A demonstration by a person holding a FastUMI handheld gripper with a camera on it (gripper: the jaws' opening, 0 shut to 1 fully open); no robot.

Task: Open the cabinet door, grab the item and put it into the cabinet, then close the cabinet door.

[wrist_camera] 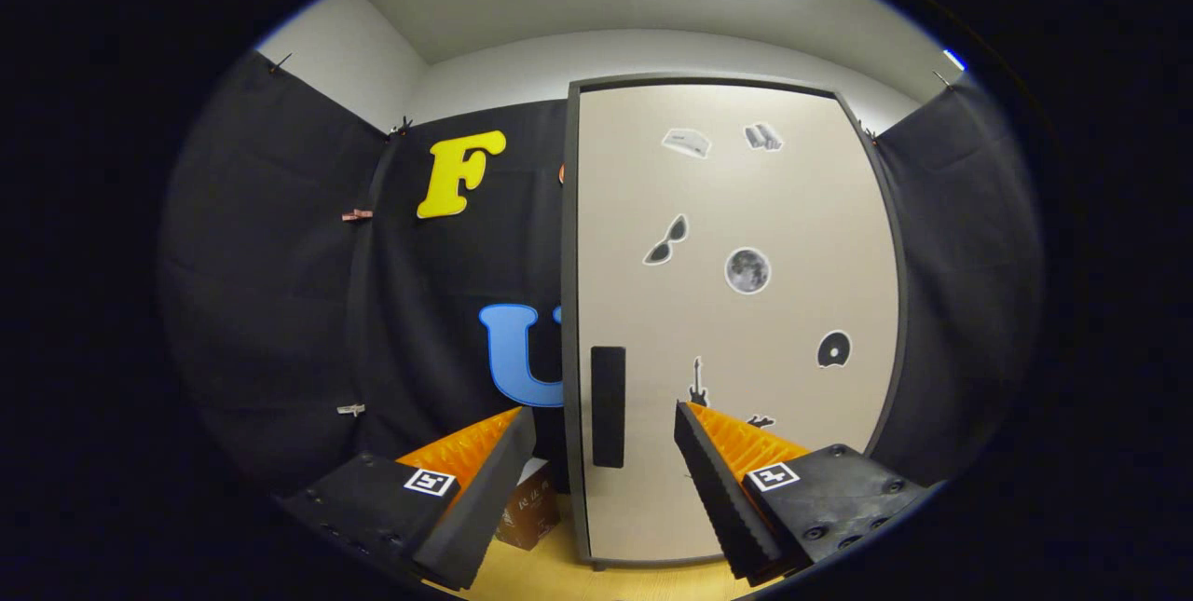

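Beige and shut, the cabinet door [736, 303] is seen straight ahead, its dark handle [608, 406] framed between the fingers of the tool [604, 421] — spread wide, nothing gripped. Brown and small, a box [529, 510] is set on the wooden bench [569, 578] — just left of the cabinet, behind the left finger.

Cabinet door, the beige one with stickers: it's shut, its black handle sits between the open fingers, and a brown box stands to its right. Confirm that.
Wrong side. The gripper view shows the brown box left of the shut beige stickered cabinet door, behind the left finger. The black handle does sit between the open tool.
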